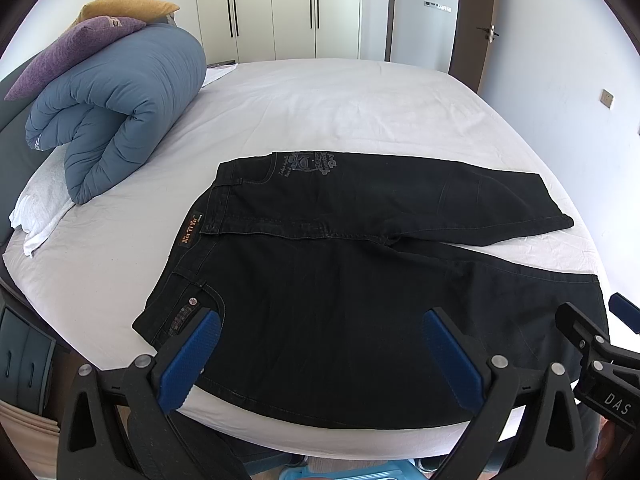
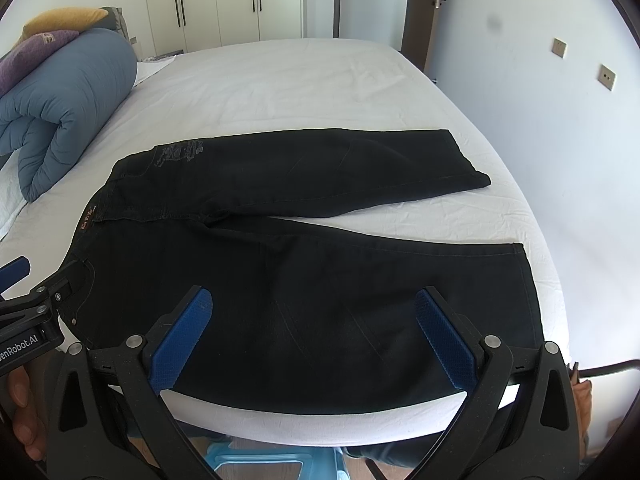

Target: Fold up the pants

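Observation:
Black pants (image 1: pixel 340 272) lie flat on the white bed (image 1: pixel 320 112), waistband to the left, two legs spread apart to the right. They also show in the right wrist view (image 2: pixel 280 280). My left gripper (image 1: pixel 320 328) is open and empty, above the near leg by the waist pocket. My right gripper (image 2: pixel 314 312) is open and empty, above the near leg further right. The right gripper also shows at the right edge of the left wrist view (image 1: pixel 592 344); the left gripper shows at the left edge of the right wrist view (image 2: pixel 36 300).
A rolled blue duvet (image 1: pixel 116 108) with purple (image 1: pixel 68 56) and yellow (image 1: pixel 124 8) pillows lies at the bed's far left. A white wardrobe (image 1: pixel 280 8) and a door (image 1: pixel 472 28) stand behind. A blue stool (image 2: pixel 260 460) is below the bed's near edge.

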`<move>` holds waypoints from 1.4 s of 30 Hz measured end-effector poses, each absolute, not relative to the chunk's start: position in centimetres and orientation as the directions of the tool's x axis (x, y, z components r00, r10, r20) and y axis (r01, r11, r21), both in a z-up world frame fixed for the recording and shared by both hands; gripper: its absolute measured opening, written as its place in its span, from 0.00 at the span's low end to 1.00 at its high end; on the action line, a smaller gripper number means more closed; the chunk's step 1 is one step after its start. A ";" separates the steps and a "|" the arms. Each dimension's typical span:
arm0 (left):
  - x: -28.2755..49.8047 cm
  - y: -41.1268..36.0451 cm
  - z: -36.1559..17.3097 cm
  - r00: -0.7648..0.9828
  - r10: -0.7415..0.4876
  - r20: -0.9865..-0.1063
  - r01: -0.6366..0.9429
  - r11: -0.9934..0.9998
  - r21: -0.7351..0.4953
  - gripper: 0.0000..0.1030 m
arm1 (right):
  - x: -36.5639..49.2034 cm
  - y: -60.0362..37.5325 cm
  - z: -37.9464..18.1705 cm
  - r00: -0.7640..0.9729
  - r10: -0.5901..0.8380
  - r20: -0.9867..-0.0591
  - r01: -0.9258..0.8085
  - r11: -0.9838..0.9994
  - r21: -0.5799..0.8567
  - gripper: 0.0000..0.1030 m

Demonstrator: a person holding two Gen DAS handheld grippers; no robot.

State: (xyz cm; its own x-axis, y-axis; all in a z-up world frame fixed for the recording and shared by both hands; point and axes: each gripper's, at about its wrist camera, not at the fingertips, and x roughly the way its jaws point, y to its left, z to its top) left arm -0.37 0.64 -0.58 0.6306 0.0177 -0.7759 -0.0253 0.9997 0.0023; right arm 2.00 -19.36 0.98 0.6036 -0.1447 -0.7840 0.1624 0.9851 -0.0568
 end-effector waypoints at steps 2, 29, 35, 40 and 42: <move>-0.4 0.7 -0.6 0.630 0.019 -0.776 -0.026 1.000 0.003 1.00 | 2.0 -19.4 1.0 0.603 -0.145 -0.784 0.163 0.985 -0.056 1.00; -0.6 0.8 -0.8 0.627 0.016 -0.779 -0.025 1.000 0.001 1.00 | 1.9 -19.2 0.5 0.598 -0.144 -0.789 0.158 0.986 -0.059 1.00; -0.3 0.8 -1.2 0.626 0.019 -0.780 -0.027 1.000 0.003 1.00 | 2.2 -18.8 0.2 0.592 -0.142 -0.794 0.152 0.986 -0.063 1.00; -0.1 0.6 -1.6 0.636 0.046 -0.770 -0.028 0.999 0.036 1.00 | 2.7 -18.6 -0.3 0.580 -0.140 -0.802 0.146 0.987 -0.066 1.00; 0.2 0.6 -1.7 0.643 0.055 -0.764 -0.030 0.998 0.048 1.00 | 3.0 -18.5 -0.5 0.574 -0.138 -0.807 0.142 0.988 -0.068 1.00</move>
